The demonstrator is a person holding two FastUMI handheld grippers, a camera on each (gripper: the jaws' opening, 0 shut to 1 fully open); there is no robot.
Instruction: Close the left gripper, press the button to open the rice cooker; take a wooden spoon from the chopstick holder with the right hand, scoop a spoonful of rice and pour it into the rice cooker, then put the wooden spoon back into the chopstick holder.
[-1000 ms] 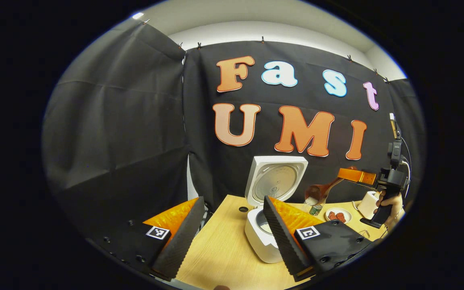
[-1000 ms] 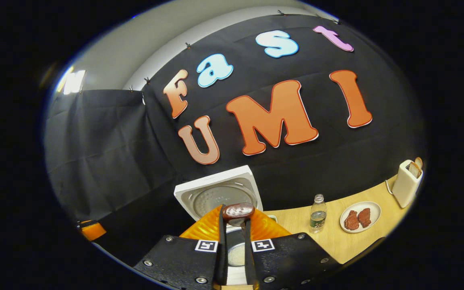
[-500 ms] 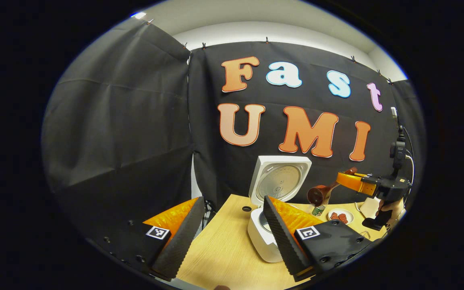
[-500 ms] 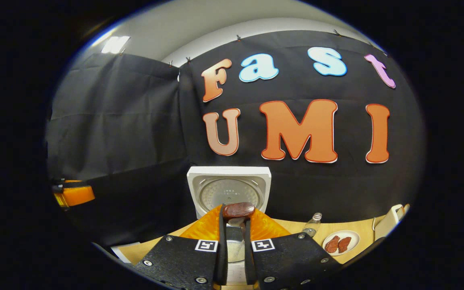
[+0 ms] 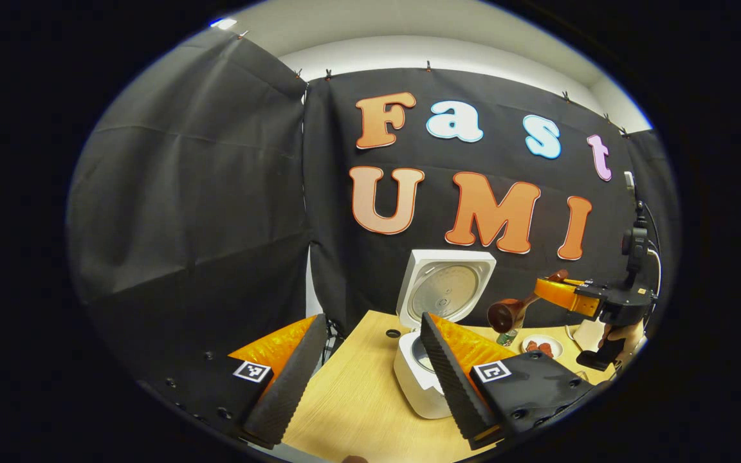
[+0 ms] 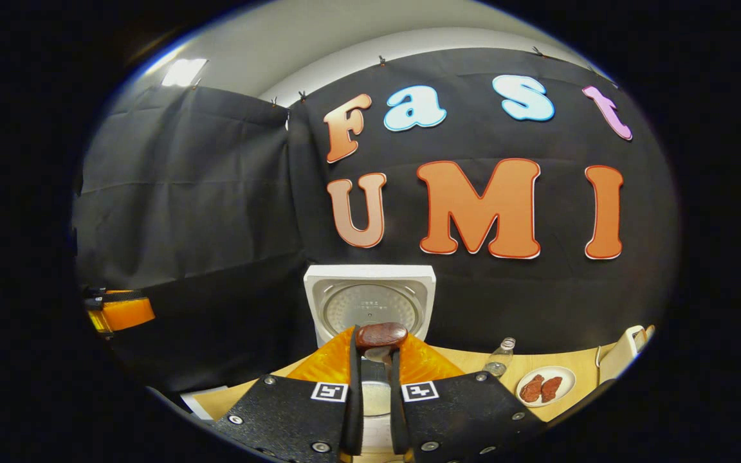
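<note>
The white rice cooker stands on the wooden table with its lid raised. My left gripper hangs open in front of it, holding nothing; its right finger covers part of the pot. In the left gripper view, my right gripper, held by a hand, is shut on the handle of the wooden spoon, whose bowl hovers right of and above the cooker. In the right gripper view, the right gripper grips the spoon level over the open pot, under the lid. The bowl looks bare of rice.
Right of the cooker stand a small bottle, a plate of red meat and a white toaster. A small dark disc lies on the table left of the cooker. My left gripper's orange body appears at the far left.
One second ago the spoon was tipped and held white rice over the cooker. It has since turned level and its bowl looks bare. The left gripper has hardly moved.
</note>
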